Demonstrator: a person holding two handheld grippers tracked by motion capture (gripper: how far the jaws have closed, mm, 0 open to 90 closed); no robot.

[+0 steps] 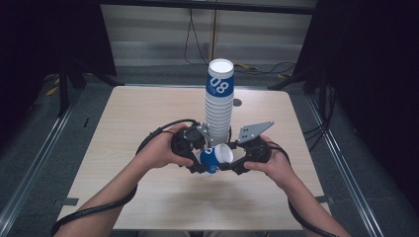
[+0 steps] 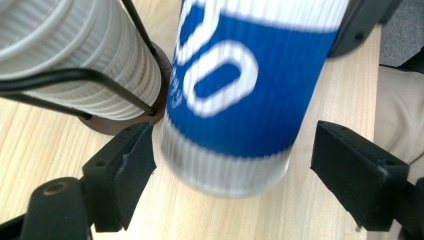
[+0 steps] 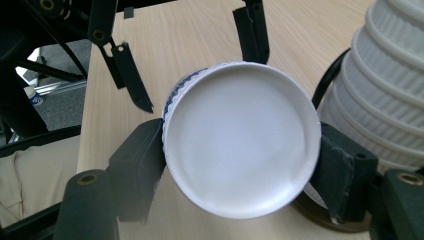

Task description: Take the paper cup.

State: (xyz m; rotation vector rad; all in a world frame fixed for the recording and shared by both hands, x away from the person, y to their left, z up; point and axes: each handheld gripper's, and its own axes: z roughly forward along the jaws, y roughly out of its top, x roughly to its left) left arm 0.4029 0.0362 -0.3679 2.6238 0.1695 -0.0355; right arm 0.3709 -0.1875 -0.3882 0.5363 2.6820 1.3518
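At the table's (image 1: 148, 197) front, my right gripper (image 3: 240, 160) clamped a lone blue-and-white cup (image 1: 216, 157) on its side beside the tall stack (image 1: 219, 103), unstacked yet, while my left gripper (image 2: 235, 165) straddled its base without pressing.

Paper, matt plastic and pale wood grain under the lights.

The blue-and-white cup (image 3: 240, 145) looks like ribbed paper, its side finely corrugated, its white bottom smooth and matt with a slight dent near the rim. The stack of cups (image 1: 218, 106) shows the same ridged white paper, ring upon ring. The right gripper (image 3: 240, 150) has matt black plastic-looking jaws with rough-edged, rubbery pads; the left gripper (image 2: 235, 165) has the same dull black finish. The table (image 1: 148, 113) is light wood-grain, smooth with a low sheen. The stack's round base (image 2: 120, 122) looks dark brown and smooth.
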